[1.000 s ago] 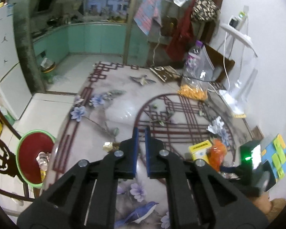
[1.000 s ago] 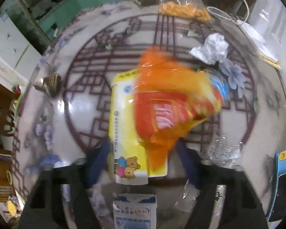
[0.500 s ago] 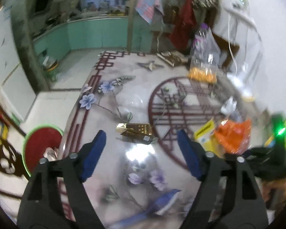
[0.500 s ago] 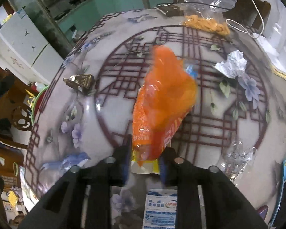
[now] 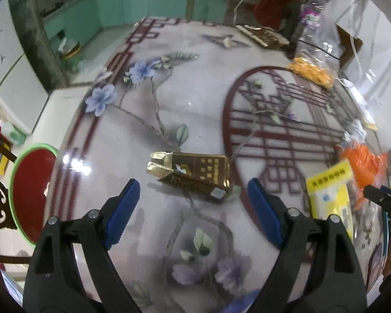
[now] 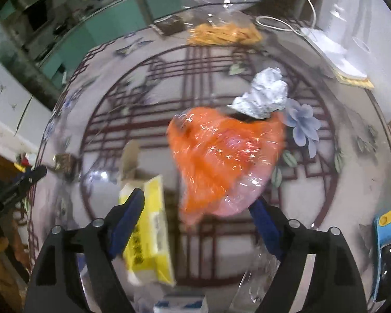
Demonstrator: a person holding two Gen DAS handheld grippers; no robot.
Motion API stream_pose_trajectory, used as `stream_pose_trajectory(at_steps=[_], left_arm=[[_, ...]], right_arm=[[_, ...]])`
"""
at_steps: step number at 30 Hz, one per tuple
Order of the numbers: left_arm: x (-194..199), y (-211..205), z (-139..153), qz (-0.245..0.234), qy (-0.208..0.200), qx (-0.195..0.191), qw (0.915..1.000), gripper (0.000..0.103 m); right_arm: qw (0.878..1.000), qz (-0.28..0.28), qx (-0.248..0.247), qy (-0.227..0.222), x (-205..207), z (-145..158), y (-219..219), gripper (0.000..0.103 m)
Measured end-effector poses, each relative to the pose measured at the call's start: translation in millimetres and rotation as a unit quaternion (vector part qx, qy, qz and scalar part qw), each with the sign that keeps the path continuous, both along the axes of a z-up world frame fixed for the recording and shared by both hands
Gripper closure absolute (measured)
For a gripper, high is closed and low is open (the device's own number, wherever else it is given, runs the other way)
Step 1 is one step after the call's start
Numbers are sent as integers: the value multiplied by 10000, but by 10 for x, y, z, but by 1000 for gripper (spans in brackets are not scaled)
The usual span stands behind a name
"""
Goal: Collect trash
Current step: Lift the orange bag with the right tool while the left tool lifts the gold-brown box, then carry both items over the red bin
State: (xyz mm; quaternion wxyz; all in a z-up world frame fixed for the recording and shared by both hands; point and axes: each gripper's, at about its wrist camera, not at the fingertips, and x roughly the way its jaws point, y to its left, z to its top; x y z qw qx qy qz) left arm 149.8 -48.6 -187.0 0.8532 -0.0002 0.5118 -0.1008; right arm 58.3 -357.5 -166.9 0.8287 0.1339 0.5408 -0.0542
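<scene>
Left gripper (image 5: 193, 195), bottom centre of left view: jaws wide and opening, nothing gripped. Gold carton (image 5: 191, 173) flat on table (image 5: 169, 99), just above the gap between the blue pads, centre frame, not touching either; torn foil end toward frame left. Red bin w/ green rim (image 5: 30, 190) at left edge, beside table edge. Yellow pack (image 5: 331, 195) lower right, orange bag (image 5: 362, 161) just above it, other gripper's black tip poking in at far right. Clear bag w/ yellow snacks (image 5: 312, 70) upper right, dark box (image 5: 263, 36) top centre-right.

Right gripper (image 6: 198, 208), bottom centre of right view: jaws opening, pads not pressing anything. Orange bag (image 6: 221, 156) mid-frame, blurred, lower end between the fingers and covering right pad's tip; held or loose, can't tell. Foil ball (image 6: 263, 96) touching bag's top edge, upper centre-right. Yellow pack (image 6: 148, 229) lower left of centre, partly behind left pad. Clear wrap crumpled at bottom right of centre, near right finger. Gold carton (image 6: 63, 161) small at mid-left, next to left gripper's black tip. Blue-yellow item (image 6: 388, 227) at right edge. Snack bag (image 6: 224, 34) top centre, white cable & charger upper right.
</scene>
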Motion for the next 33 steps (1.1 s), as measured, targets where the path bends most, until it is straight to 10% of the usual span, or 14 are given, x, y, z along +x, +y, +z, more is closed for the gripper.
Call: stream_pose_trajectory(at_steps=[12,17,20,33], left_arm=[[348,-87,-454,287,174,-18,9994,15],[347,-164,-365,49,14,-350,9994,76],[355,-170,-296,-8,54,-498,9987,79],[-304,146,1108,201,-1371,-521,9890,79]], right_arm=[[9995,70,179,239,358,-277,-149,66],[9995,225,203,80,384,-192,-64,76],[9991,316,258,-96,363,-68,8,77],[9868,893,489,-1263,37,848,638,76]])
